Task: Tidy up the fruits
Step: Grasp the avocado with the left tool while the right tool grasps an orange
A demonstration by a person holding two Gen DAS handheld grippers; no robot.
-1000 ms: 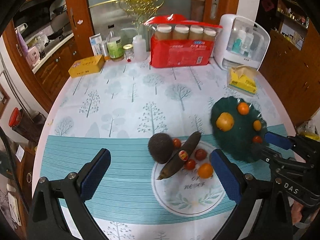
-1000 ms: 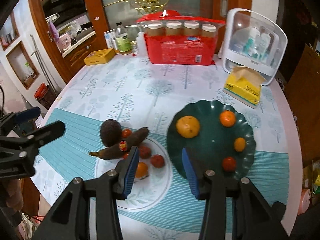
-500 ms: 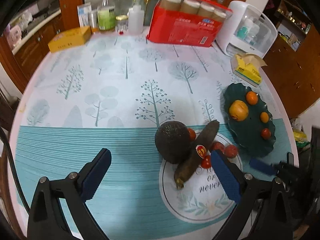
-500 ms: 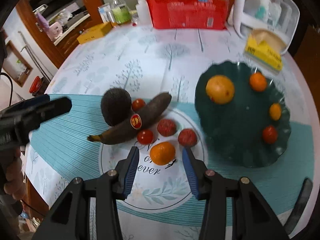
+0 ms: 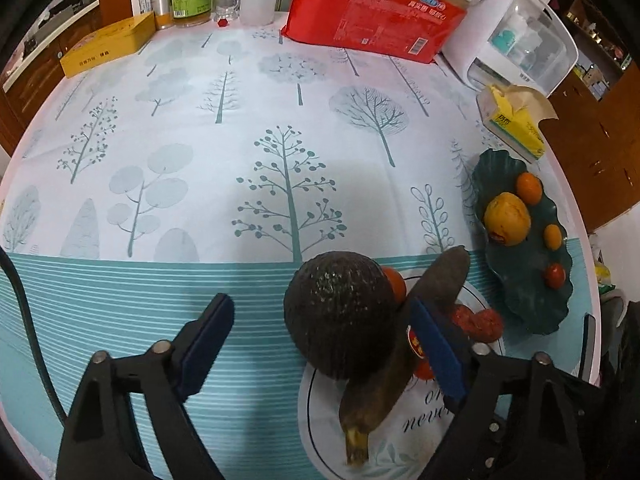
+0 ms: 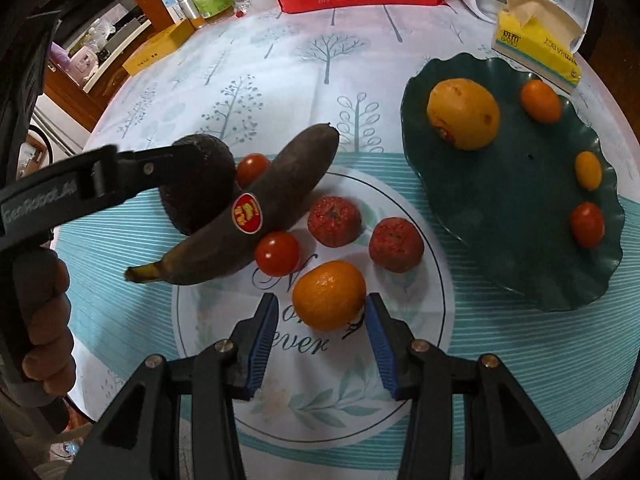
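On the tabletop [image 5: 280, 120], the left gripper [image 5: 320, 340] has its jaws spread wide around the dark avocado [image 5: 340, 312], which leans against the blackened banana [image 6: 248, 208] at the white plate's [image 6: 320, 400] left edge. The right gripper [image 6: 322, 336] has its jaws parted on either side of the orange tangerine [image 6: 329, 295] on that plate, not clamped. Farther right, the green dish [image 6: 500, 220] holds more fruit.

Tree-printed tablecloth [image 5: 280, 128], dark-green plate [image 6: 500, 208]
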